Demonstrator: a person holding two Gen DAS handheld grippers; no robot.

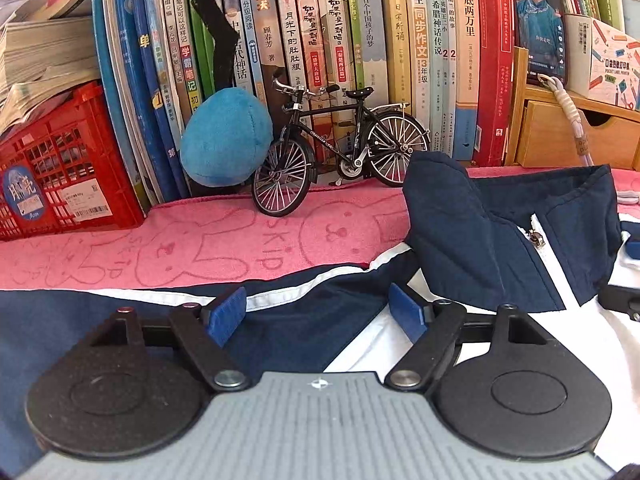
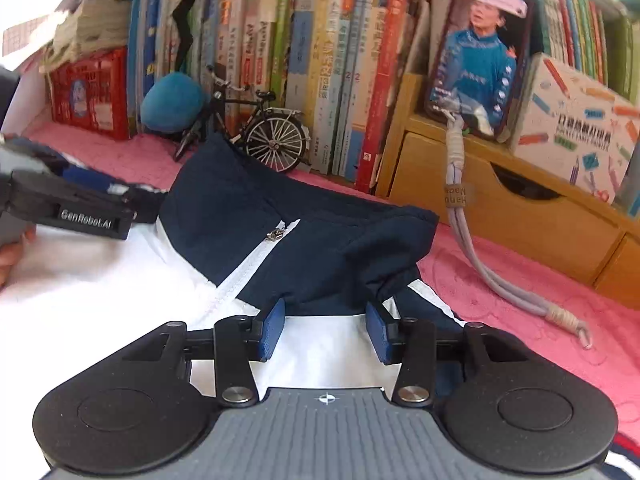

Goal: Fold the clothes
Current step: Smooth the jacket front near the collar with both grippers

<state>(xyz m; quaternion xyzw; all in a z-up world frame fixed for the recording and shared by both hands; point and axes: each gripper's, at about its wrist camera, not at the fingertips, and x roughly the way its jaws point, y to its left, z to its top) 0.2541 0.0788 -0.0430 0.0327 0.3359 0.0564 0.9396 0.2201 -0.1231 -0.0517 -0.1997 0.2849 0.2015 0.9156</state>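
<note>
navy-white jacket flat on pink towel, left gripper jaws wide apart over sleeve, right gripper jaws apart, nothing clamped, model bicycle behind

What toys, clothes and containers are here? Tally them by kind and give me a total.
Toys: 2 (model bicycle, blue plush)
Clothes: 1 (jacket)
Containers: 3 (red crate, wooden drawer unit, printer box)
Total: 6
</note>
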